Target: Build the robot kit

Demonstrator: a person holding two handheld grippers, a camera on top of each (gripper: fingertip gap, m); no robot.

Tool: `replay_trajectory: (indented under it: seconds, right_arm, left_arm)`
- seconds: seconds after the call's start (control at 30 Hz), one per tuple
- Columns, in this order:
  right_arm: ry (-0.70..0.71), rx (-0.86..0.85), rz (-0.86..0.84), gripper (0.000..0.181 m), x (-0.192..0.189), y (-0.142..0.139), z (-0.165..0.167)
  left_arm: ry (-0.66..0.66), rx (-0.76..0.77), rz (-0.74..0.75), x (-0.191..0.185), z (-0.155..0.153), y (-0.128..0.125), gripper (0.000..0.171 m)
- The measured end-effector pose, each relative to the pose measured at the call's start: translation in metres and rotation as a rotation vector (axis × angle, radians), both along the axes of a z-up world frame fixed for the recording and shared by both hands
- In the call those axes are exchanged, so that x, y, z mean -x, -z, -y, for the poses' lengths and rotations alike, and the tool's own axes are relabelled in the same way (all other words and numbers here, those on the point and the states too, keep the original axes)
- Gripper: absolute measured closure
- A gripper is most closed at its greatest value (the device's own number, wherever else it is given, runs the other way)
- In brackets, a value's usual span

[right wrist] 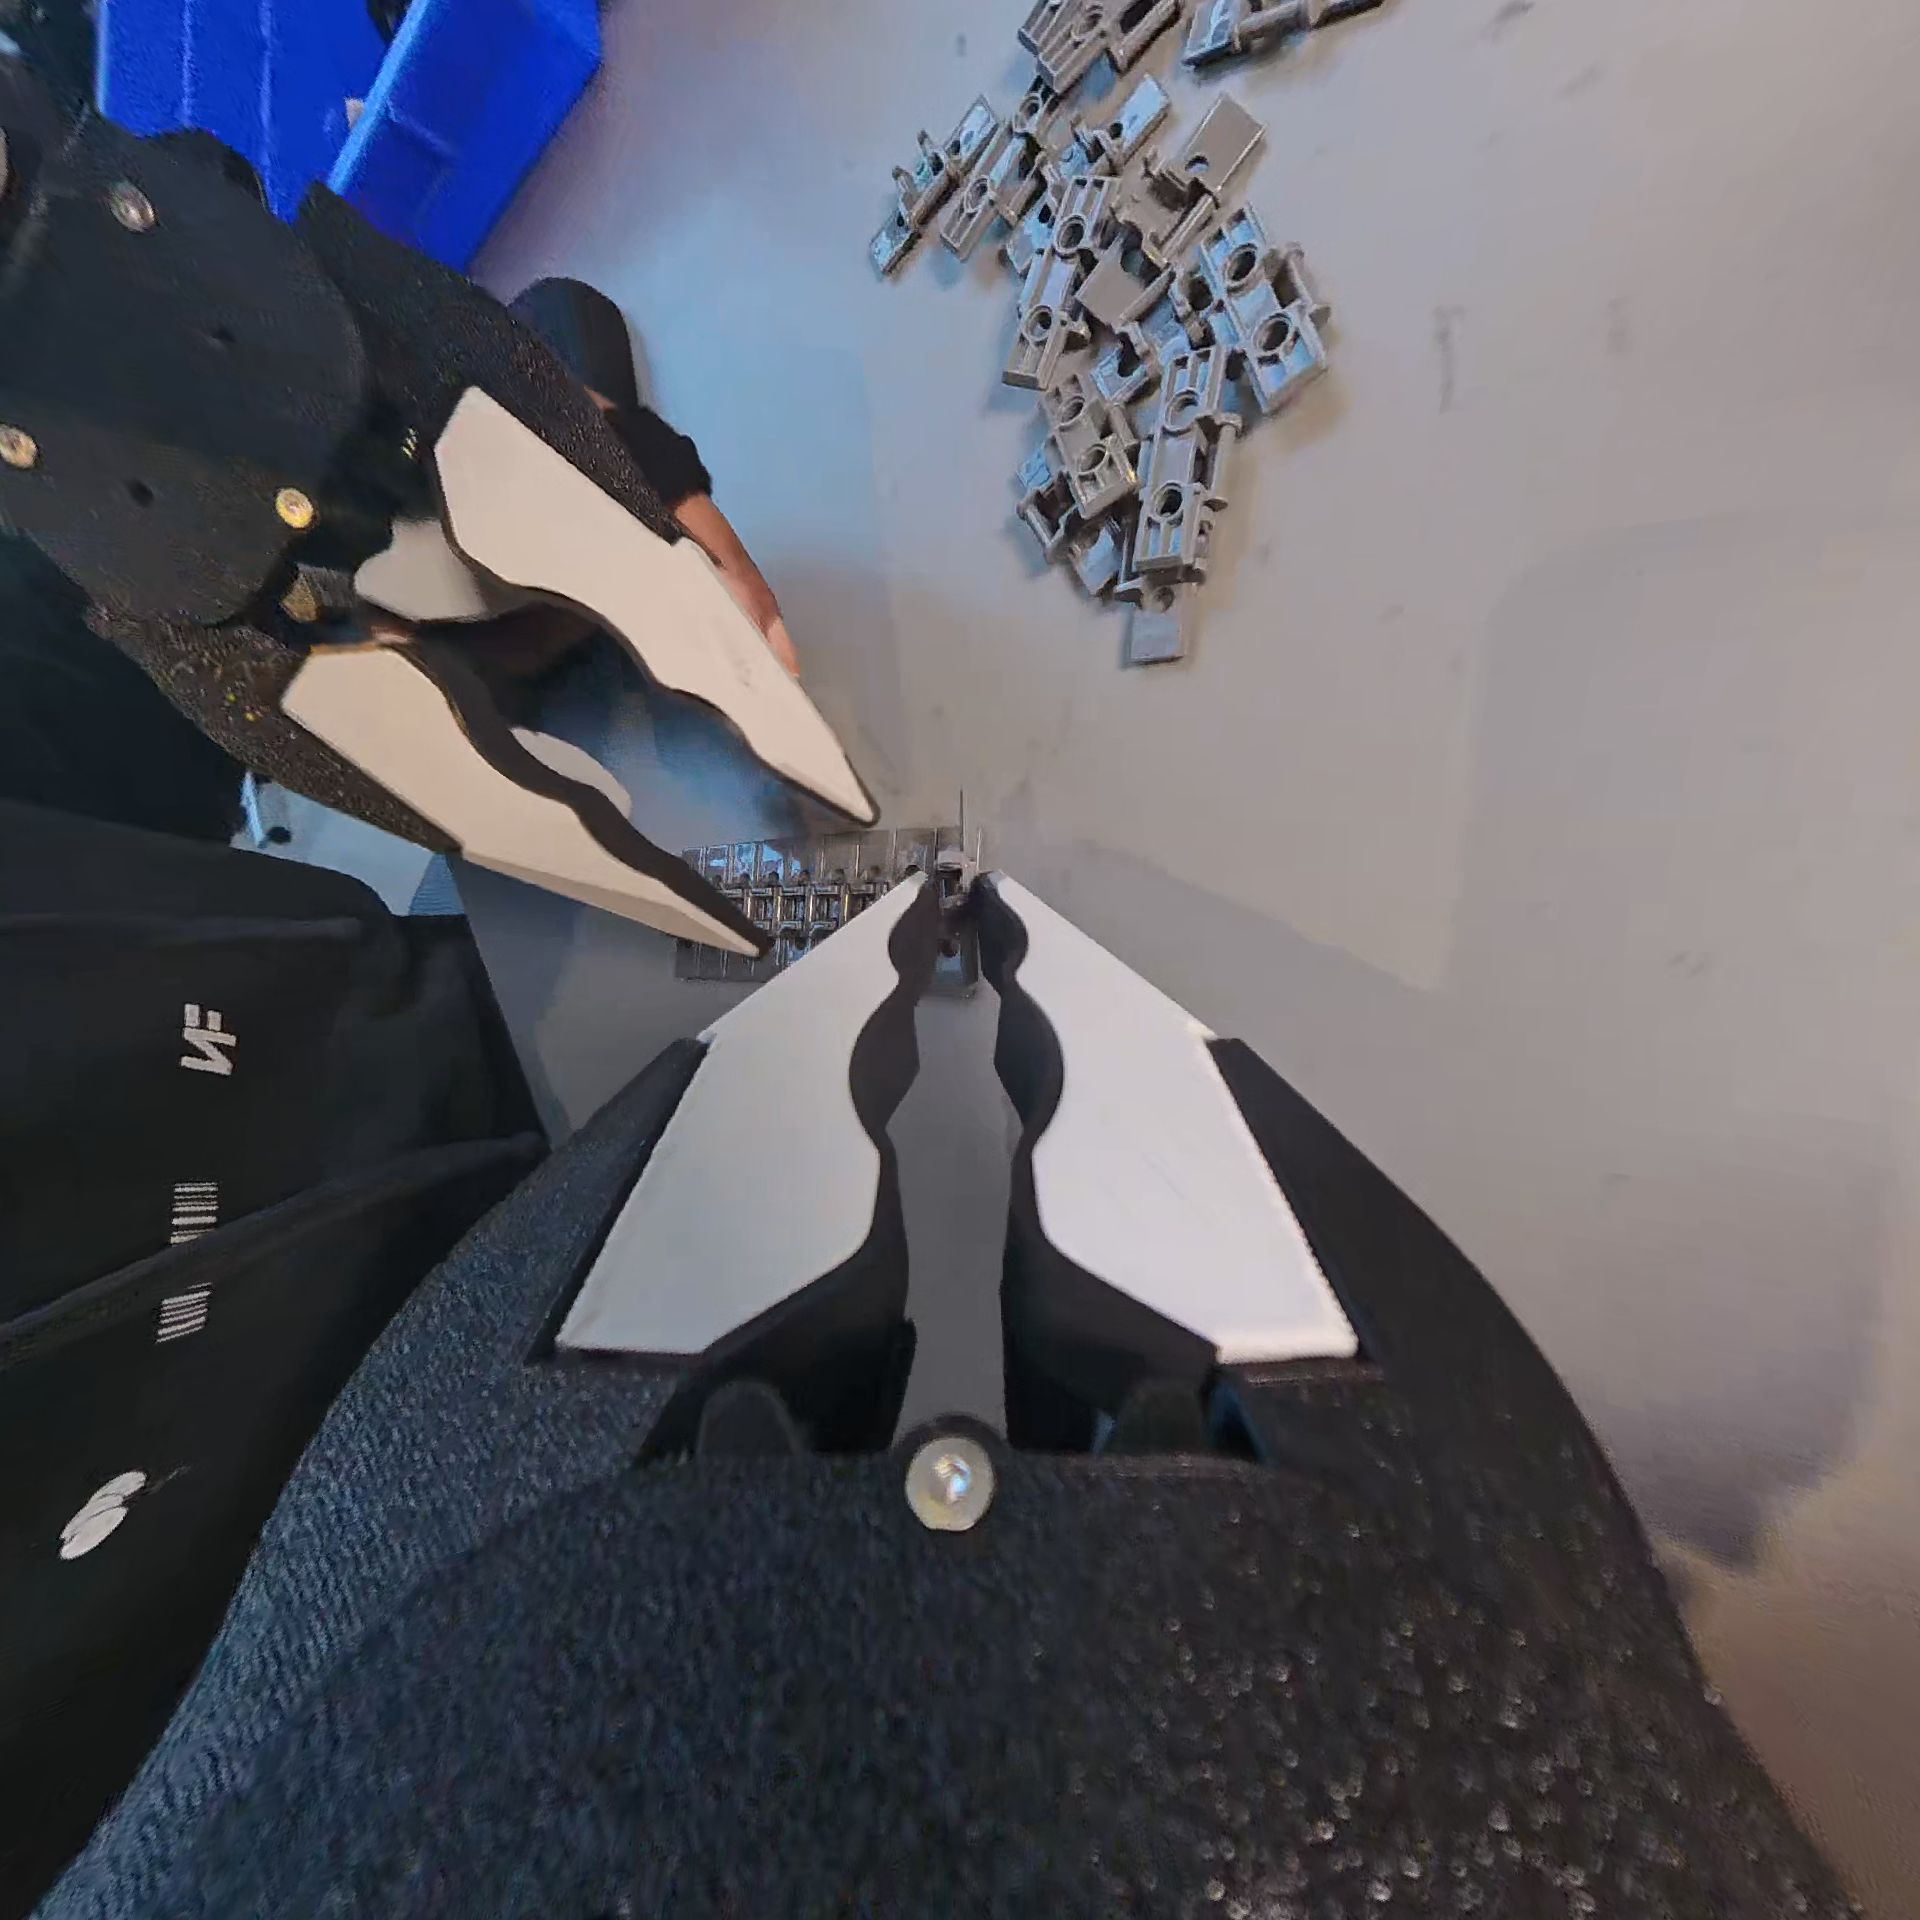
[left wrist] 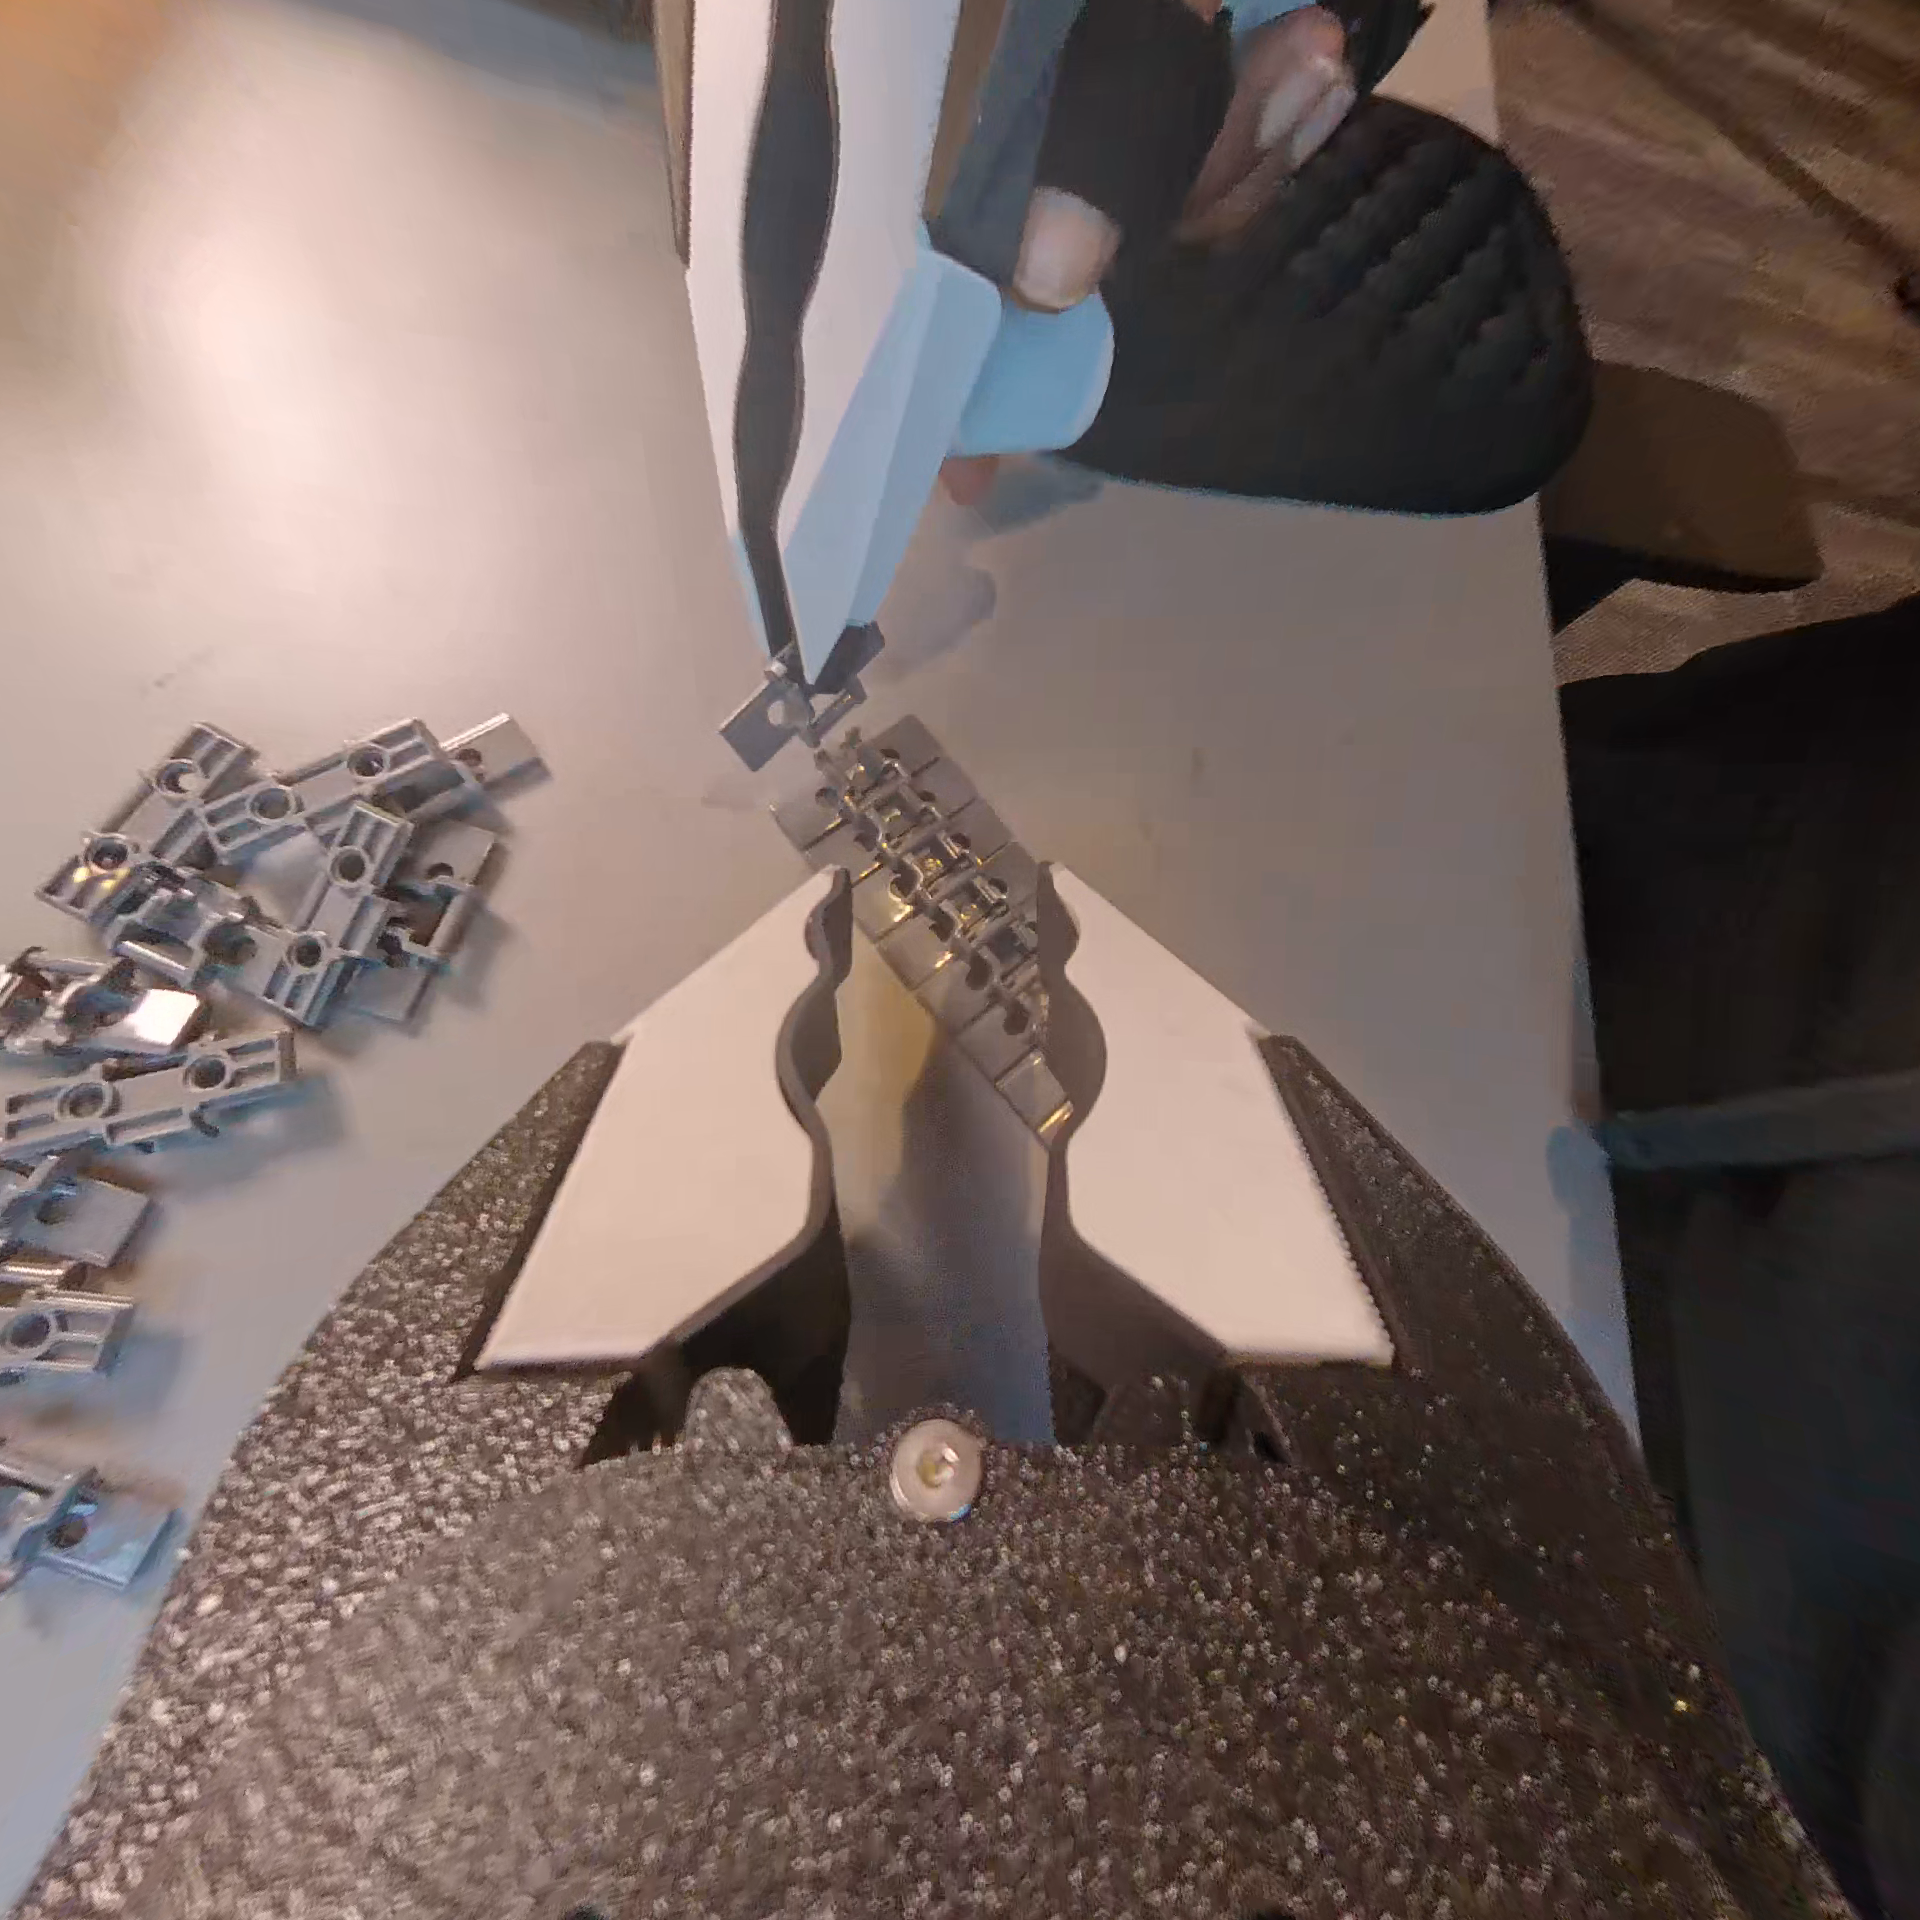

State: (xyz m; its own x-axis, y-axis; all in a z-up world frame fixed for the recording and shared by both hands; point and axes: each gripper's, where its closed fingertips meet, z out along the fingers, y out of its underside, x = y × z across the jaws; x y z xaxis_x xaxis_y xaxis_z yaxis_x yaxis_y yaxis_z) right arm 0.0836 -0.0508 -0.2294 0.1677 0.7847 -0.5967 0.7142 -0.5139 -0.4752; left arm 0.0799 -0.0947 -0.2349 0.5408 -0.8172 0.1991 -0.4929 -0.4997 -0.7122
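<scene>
A short chain of joined grey plastic links (left wrist: 914, 821) lies on the grey table (left wrist: 312, 416). My left gripper (left wrist: 940, 883) is shut on the chain across its width, one finger on each side; it also shows in the right wrist view (right wrist: 816, 881) over the chain (right wrist: 810, 862). My right gripper (right wrist: 951, 888) is shut on a single grey link (right wrist: 961, 862) and holds it at the chain's free end. In the left wrist view the right gripper (left wrist: 826, 665) comes down from the top with the link (left wrist: 769, 722) just off the chain's end.
A pile of loose grey links (left wrist: 260, 883) lies on the table to the left, also in the right wrist view (right wrist: 1132, 312). A blue bin (right wrist: 416, 104) stands beyond the left gripper. A gloved hand (left wrist: 1091, 208) holds the right gripper. The table edge (left wrist: 1558, 727) runs close on the right.
</scene>
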Motion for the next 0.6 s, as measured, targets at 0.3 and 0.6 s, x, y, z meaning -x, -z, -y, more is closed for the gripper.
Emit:
replay_trajectory:
  seconds: [0.3,0.6]
  right_arm:
    - [0.066,-0.03,0.039,0.174,-0.002,0.009,0.002]
    - [-0.023,-0.228,0.15,0.174,-0.002,0.014,0.001]
  left_arm:
    - [-0.045,-0.058,-0.088,-0.001,-0.002,0.011,0.141]
    - [-0.061,-0.092,-0.107,-0.003,-0.002,0.012,0.143]
